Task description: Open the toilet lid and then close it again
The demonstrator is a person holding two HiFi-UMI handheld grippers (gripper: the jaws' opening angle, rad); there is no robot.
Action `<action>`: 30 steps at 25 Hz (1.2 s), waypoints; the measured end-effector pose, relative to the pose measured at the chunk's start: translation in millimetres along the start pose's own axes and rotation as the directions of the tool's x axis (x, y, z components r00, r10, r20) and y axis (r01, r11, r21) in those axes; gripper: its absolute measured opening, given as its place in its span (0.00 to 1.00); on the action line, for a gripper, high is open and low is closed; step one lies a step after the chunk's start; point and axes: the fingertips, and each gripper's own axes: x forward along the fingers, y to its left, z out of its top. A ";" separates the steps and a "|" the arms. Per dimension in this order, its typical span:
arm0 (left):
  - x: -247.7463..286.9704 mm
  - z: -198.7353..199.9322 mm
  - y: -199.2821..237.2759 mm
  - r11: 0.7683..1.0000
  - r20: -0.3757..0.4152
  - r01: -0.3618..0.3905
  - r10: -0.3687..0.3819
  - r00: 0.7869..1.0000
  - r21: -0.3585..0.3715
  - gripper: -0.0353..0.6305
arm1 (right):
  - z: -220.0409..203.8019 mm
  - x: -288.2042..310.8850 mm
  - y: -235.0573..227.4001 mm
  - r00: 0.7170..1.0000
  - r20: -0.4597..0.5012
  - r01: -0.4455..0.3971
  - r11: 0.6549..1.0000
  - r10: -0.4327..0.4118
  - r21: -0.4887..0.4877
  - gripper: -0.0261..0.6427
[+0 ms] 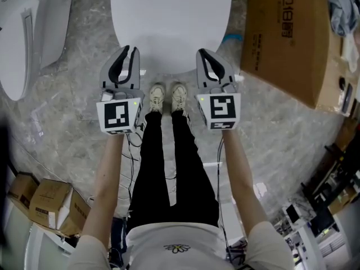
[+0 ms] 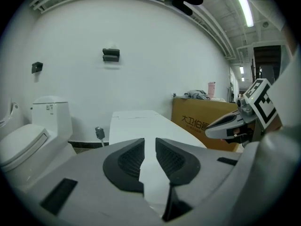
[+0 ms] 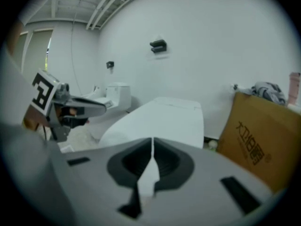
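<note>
Toilet lid point(image 1: 171, 21): lay shut
Left gripper point(image 1: 127, 50): stood slightly parted, empty
Right gripper point(image 1: 206, 54): sat pinched together, empty
Cardboard box point(image 1: 287, 38): crowded lid's right

The toilet lid point(image 1: 171, 21) is cut off at the head view's top edge, a second toilet point(image 1: 19, 44) at its left edge. The cardboard box point(image 3: 258, 140) is blurred in the right gripper view.

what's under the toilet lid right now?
The toilet lid lies flat and closed, so whatever is under it is covered. Only its white top shows.
</note>
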 end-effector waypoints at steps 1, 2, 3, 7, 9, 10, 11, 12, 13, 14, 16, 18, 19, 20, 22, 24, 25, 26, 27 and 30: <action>-1.1 -7.2 -4.8 1.000 -0.016 0.026 -0.025 1.000 0.002 0.22 | -8.6 -0.6 2.1 0.999 -0.028 -0.018 1.000 0.018 0.000 0.09; -2.5 -15.1 -10.3 0.998 -0.032 0.055 -0.055 0.998 0.008 0.25 | -18.0 -1.1 4.8 0.997 -0.057 -0.044 0.999 0.044 0.006 0.12; -4.3 -23.7 -16.0 0.996 -0.051 0.086 -0.085 0.995 0.018 0.28 | -27.4 -1.8 7.5 0.994 -0.084 -0.069 0.997 0.070 0.017 0.23; -15.8 -64.0 -32.0 0.984 -0.150 0.176 -0.169 0.974 0.032 0.42 | -62.4 -9.8 15.9 0.979 -0.166 -0.113 0.993 0.114 0.017 0.34; -22.0 -84.9 -36.0 0.981 -0.198 0.191 -0.186 0.962 0.009 0.46 | -80.8 -15.3 20.2 0.971 -0.208 -0.121 0.993 0.119 0.003 0.34; -24.8 -94.7 -37.5 0.981 -0.219 0.194 -0.190 0.957 -0.001 0.47 | -90.6 -18.1 22.7 0.966 -0.229 -0.126 0.992 0.122 -0.003 0.34; -27.0 -103.7 -38.5 0.981 -0.239 0.194 -0.190 0.952 -0.007 0.48 | -100.5 -20.7 25.1 0.960 -0.250 -0.130 0.991 0.125 -0.006 0.34; -28.4 -111.9 -38.9 0.981 -0.255 0.191 -0.188 0.948 -0.011 0.49 | -109.8 -22.6 27.2 0.955 -0.269 -0.135 0.991 0.127 -0.009 0.34; -28.7 -119.2 -38.9 0.982 -0.270 0.188 -0.185 0.945 -0.014 0.50 | -117.8 -23.7 28.8 0.950 -0.286 -0.138 0.990 0.129 -0.013 0.34; -28.0 -125.8 -38.7 0.982 -0.283 0.186 -0.183 0.941 -0.015 0.50 | -124.2 -23.8 29.9 0.946 -0.298 -0.140 0.990 0.129 -0.015 0.34; -25.8 -138.0 -37.8 0.983 -0.308 0.184 -0.179 0.934 -0.013 0.50 | -132.2 -21.9 31.4 0.942 -0.310 -0.139 0.990 0.128 -0.011 0.34; -23.8 -149.3 -35.8 0.984 -0.330 0.175 -0.171 0.928 -0.016 0.50 | -137.0 -17.7 31.3 0.942 -0.312 -0.132 0.991 0.125 0.000 0.34; -22.5 -154.4 -35.0 0.985 -0.338 0.170 -0.166 0.926 -0.018 0.50 | -138.9 -15.0 30.2 0.942 -0.312 -0.127 0.992 0.122 0.004 0.34; -21.2 -159.0 -34.7 0.986 -0.345 0.165 -0.160 0.925 -0.017 0.50 | -140.2 -12.3 28.7 0.943 -0.312 -0.123 0.992 0.118 0.005 0.34; -19.2 -165.4 -35.6 0.986 -0.354 0.165 -0.156 0.922 -0.005 0.50 | -141.2 -7.5 26.4 0.944 -0.310 -0.118 0.993 0.113 0.003 0.34; -17.0 -166.0 -36.3 0.985 -0.349 0.174 -0.162 0.923 0.005 0.50 | -140.1 -2.7 26.0 0.946 -0.303 -0.117 0.993 0.113 0.003 0.34; -15.2 -163.9 -36.1 0.984 -0.341 0.177 -0.164 0.926 0.007 0.50 | -138.9 -0.1 26.2 0.947 -0.299 -0.120 0.993 0.116 0.005 0.34; -13.4 -160.3 -35.7 0.984 -0.329 0.177 -0.165 0.930 0.007 0.50 | -137.2 2.3 26.4 0.948 -0.293 -0.123 0.992 0.120 0.007 0.34; -11.6 -155.9 -35.2 0.985 -0.314 0.173 -0.162 0.936 0.008 0.50 | -135.4 4.6 26.7 0.950 -0.288 -0.127 0.992 0.124 0.007 0.34; -9.6 -146.3 -35.4 0.987 -0.277 0.161 -0.153 0.949 0.007 0.50 | -132.0 9.6 26.2 0.952 -0.280 -0.122 0.992 0.120 0.011 0.34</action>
